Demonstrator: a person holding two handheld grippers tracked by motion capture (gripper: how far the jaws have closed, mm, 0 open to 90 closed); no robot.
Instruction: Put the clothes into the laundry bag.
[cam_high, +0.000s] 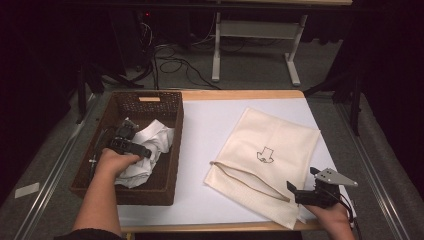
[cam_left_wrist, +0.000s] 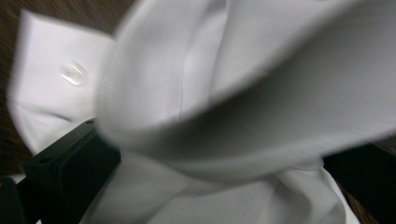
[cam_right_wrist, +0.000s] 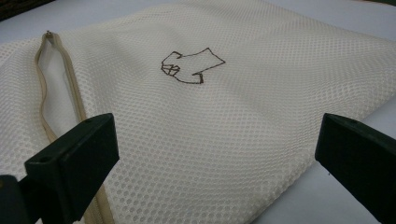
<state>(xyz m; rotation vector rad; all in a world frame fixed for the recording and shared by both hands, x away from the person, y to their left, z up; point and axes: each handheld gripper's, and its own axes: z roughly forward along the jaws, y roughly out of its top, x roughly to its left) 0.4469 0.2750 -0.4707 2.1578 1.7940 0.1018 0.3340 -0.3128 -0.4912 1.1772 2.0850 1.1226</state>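
A crumpled white shirt (cam_high: 155, 137) lies in a brown wicker basket (cam_high: 176, 165) at the table's left. My left gripper (cam_high: 134, 141) reaches down into the basket, open, with the shirt's folds (cam_left_wrist: 243, 93) bulging between its jaws; a cuff with a button (cam_left_wrist: 74, 73) shows behind. A cream mesh laundry bag (cam_high: 272, 142) with a small shirt drawing (cam_right_wrist: 189, 67) lies flat at the right. Its zipper (cam_right_wrist: 60, 84) along the near-left edge is partly undone. My right gripper (cam_high: 302, 179) hovers open at the bag's near corner, the mesh (cam_right_wrist: 217, 140) between its jaws.
A white sheet (cam_high: 210, 125) covers the wooden table between basket and bag. Beyond the far edge are a floor with cables (cam_high: 175, 65) and a white desk frame (cam_high: 255, 30). Metal rails (cam_high: 55, 165) run along both sides.
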